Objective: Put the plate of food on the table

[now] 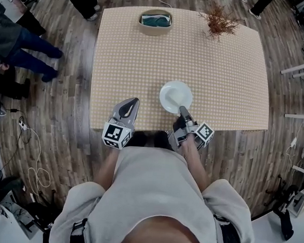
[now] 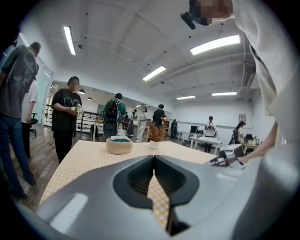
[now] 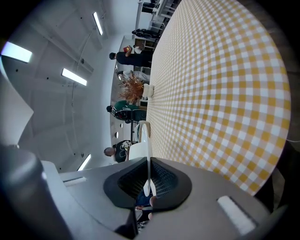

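A white plate [image 1: 173,95] sits low over the near middle of the yellow checked table [image 1: 228,72]; whether it touches the cloth I cannot tell. No food shows on it. My right gripper [image 1: 184,111] is shut on its near rim. In the right gripper view the thin plate edge [image 3: 146,138] runs between the closed jaws of the right gripper [image 3: 149,161], with the tablecloth [image 3: 225,84] alongside. My left gripper [image 1: 132,102] hovers over the table's near edge, left of the plate, shut and empty. In its own view the left gripper [image 2: 153,158] faces along the table.
At the table's far side stand a beige bowl-shaped basket [image 1: 155,21] with green cloth and a small vase of dried twigs [image 1: 219,22]. People [image 1: 22,47] stand on the wooden floor to the left. Cables [image 1: 35,157] lie near my feet.
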Tool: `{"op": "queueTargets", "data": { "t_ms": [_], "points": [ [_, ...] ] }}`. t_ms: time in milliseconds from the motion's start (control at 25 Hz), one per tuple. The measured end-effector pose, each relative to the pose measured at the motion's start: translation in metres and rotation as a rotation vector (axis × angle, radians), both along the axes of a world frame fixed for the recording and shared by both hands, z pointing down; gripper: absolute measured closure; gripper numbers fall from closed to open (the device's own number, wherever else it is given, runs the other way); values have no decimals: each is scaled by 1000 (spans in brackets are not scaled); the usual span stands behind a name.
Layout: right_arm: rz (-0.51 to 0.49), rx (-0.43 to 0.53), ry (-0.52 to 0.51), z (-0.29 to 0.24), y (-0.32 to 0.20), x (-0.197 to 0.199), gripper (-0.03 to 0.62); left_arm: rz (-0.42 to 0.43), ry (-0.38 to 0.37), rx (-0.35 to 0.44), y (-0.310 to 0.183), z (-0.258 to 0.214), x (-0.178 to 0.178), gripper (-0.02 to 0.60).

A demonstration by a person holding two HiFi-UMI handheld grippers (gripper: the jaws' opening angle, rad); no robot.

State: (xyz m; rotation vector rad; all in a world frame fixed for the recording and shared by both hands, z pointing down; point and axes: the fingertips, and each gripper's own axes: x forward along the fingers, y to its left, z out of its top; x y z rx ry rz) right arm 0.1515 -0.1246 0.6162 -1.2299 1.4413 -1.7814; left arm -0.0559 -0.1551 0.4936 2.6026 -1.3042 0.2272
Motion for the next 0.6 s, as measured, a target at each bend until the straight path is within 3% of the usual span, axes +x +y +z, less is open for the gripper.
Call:
{"op": "queueTargets", "data": {
  "t_ms": [320,600],
  "points": [
    [-18,-52,2,30,17,2,580,9,-10,-65,2,27,0,572],
    [-35,-33,-21,44,27,4,580,17,-14,-128,7,55,7,572]
  ]
}}
